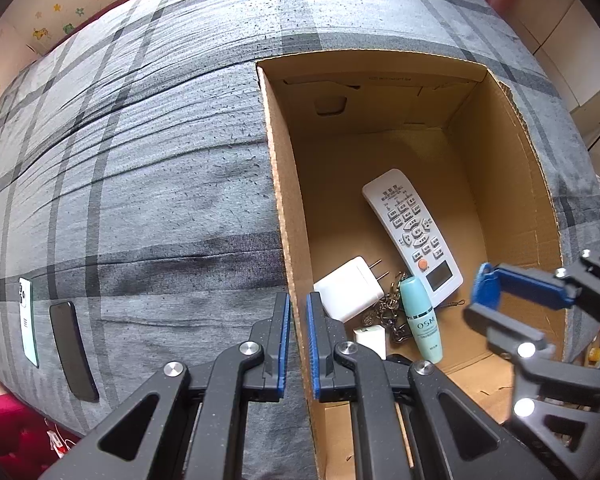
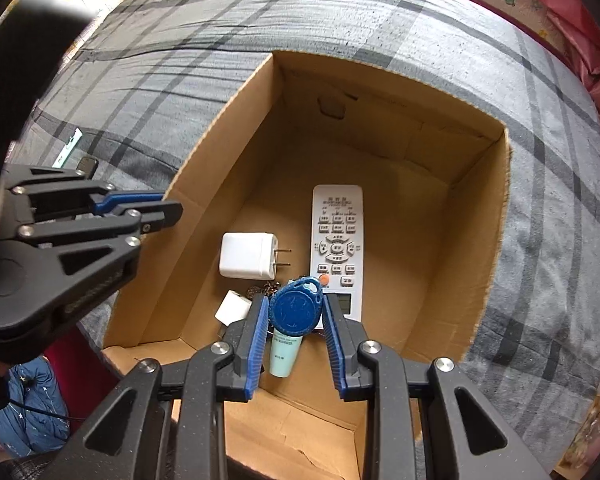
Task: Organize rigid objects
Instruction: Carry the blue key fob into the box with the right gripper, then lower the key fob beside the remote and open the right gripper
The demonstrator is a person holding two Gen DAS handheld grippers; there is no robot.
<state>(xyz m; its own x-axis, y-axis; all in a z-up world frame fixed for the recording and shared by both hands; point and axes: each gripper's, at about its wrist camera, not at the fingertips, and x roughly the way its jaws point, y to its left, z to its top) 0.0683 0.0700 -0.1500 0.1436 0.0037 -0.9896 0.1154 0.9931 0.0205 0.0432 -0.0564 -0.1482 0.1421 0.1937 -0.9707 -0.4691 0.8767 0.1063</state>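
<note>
**Blue tag poised over the box**

Blue plastic, a teardrop key tag (image 2: 298, 312), sits pinched between the pads of the right tool (image 2: 296, 322), which hangs above the open cardboard box (image 2: 480, 240), pointing steeply down. Judging by that pose, the tag is about to be let go among the things already gathered inside.

On the box floor, the white remote (image 2: 337, 248) lies lengthwise toward 12 o'clock from the tag. A white charger (image 2: 246, 256) rests at about 10 o'clock, its prongs pointing at the remote. A smaller white plug (image 2: 232, 306) lies at 9 o'clock, a bit of chain (image 1: 384, 312) beside it, and a pale green tube (image 1: 420, 320) lies directly beneath the tag.

Straddling the box's left wall, the left tool (image 1: 298, 344) has its pads pressed together on the cardboard, apparently steadying the box.

Supporting all this is a bed with a grey checked sheet (image 1: 160, 140), creased and soft. Two phones, one dark (image 1: 74, 350) and one pale green (image 1: 28, 320), lie on it at 9 o'clock from the box, seemingly next to be collected. Patterned wallpaper (image 1: 60, 4) edges the room.
</note>
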